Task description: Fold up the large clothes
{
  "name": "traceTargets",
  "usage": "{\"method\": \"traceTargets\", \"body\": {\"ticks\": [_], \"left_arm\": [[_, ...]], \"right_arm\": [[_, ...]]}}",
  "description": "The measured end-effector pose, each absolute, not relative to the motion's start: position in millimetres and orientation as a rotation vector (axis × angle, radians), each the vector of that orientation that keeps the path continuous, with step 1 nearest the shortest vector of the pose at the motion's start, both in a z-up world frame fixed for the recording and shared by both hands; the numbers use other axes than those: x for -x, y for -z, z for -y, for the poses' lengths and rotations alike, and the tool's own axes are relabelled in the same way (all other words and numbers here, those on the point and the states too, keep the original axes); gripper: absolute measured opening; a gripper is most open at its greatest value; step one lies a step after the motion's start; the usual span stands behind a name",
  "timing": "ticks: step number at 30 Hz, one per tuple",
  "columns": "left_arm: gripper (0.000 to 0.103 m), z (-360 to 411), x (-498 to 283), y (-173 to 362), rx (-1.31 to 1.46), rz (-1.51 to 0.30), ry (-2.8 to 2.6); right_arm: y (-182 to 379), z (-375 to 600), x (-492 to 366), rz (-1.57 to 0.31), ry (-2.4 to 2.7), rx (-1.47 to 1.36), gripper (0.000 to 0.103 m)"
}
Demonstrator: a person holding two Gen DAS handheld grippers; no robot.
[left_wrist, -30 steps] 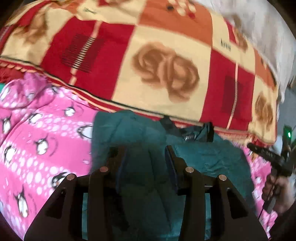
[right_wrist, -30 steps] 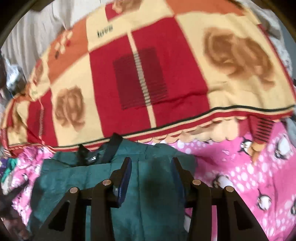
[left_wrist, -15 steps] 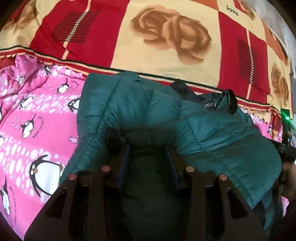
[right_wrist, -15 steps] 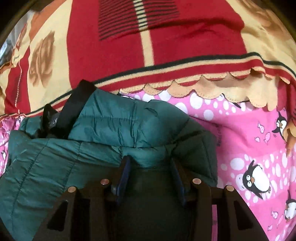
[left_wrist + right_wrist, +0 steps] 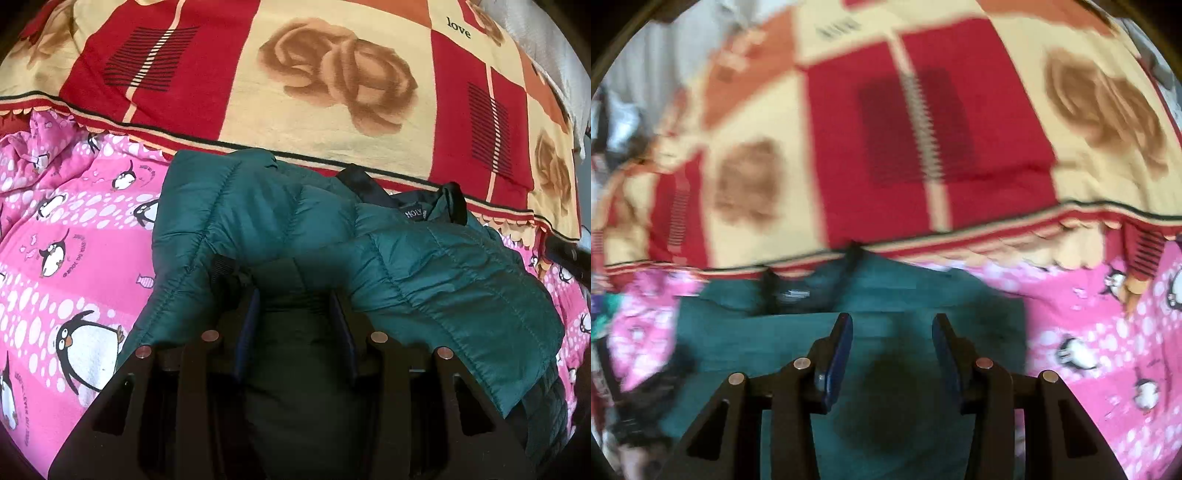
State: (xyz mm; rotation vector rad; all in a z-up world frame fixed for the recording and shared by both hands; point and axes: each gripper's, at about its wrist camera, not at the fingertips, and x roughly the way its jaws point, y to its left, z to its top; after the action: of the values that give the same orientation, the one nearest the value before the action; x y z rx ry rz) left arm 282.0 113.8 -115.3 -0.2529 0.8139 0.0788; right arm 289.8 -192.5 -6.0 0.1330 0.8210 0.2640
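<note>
Left wrist: left claw point(image 5: 295, 314) pinches a fold of the green puffer jacket point(image 5: 424, 266) lying on the pink penguin sheet point(image 5: 74, 236); press it flat before letting go. Right wrist, blurred: right claw point(image 5: 892, 343) hovers part-open and empty above the jacket.

A dark green quilted puffer jacket point(image 5: 424, 266) lies on the pink penguin-print sheet point(image 5: 74, 240), its black-lined collar touching the red-and-cream rose blanket's point(image 5: 332, 92) edge. One side is folded across the body, leaving puffy, uneven layers.
</note>
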Motion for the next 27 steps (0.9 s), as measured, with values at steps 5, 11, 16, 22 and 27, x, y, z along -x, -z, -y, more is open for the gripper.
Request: {"method": "traceTargets", "body": {"ticks": [5, 11, 16, 22, 27], "left_arm": [[0.039, -116, -277, 113, 0.275, -0.797, -0.061], [0.039, -121, -271, 112, 0.314, -0.787, -0.036], [0.039, -121, -277, 111, 0.309, -0.818, -0.031], [0.039, -132, -258, 79, 0.322, -0.822, -0.021], [0.077, -120, -257, 93, 0.173, -1.002, -0.062]], "right_arm": [[74, 146, -264, -0.966, -0.36, 0.055, 0.054], [74, 156, -262, -0.954, -0.36, 0.01, 0.054], [70, 155, -255, -0.933, -0.35, 0.005, 0.054], [16, 179, -233, -0.853, -0.248, -0.036, 0.057], [61, 194, -239, -1.116, -0.246, 0.012, 0.079]]}}
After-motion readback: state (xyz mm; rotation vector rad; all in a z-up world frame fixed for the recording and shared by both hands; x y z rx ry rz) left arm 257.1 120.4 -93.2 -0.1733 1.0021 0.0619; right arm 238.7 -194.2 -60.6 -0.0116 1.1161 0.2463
